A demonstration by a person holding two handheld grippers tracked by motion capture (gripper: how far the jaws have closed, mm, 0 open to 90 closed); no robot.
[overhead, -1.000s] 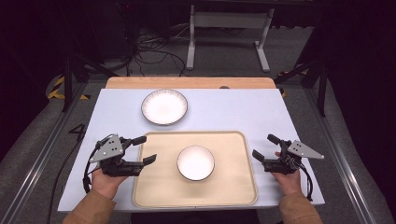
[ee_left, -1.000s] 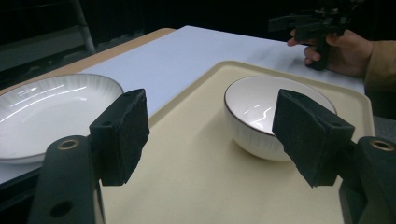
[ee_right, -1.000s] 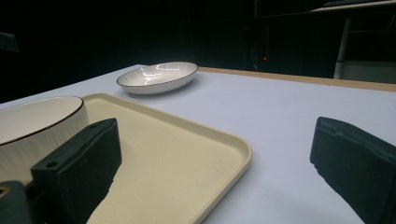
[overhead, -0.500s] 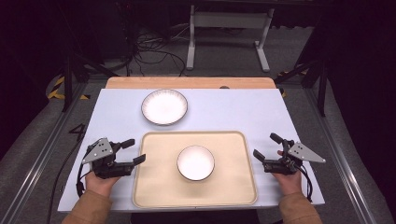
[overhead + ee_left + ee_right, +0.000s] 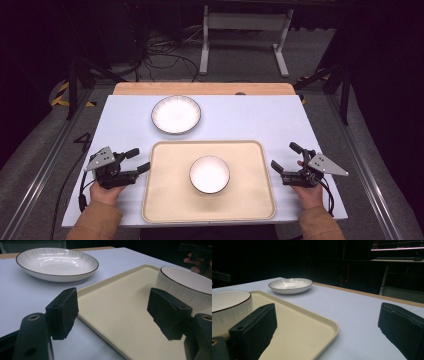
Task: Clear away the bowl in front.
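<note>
The left gripper (image 5: 139, 161) sits just left of the cream rectangular plastic tray (image 5: 165, 205), jaws spread wide and empty. The right gripper (image 5: 285, 157) sits just right of it, jaws likewise apart.

There is one tray (image 5: 165, 200). One bowl (image 5: 209, 174) sits on the tray. There is one plate (image 5: 176, 114) on the table (image 5: 250, 120). There are two grippers, the left gripper (image 5: 139, 161) and the right gripper (image 5: 285, 157), one in each hand. Each gripper has two black jaws.
</note>
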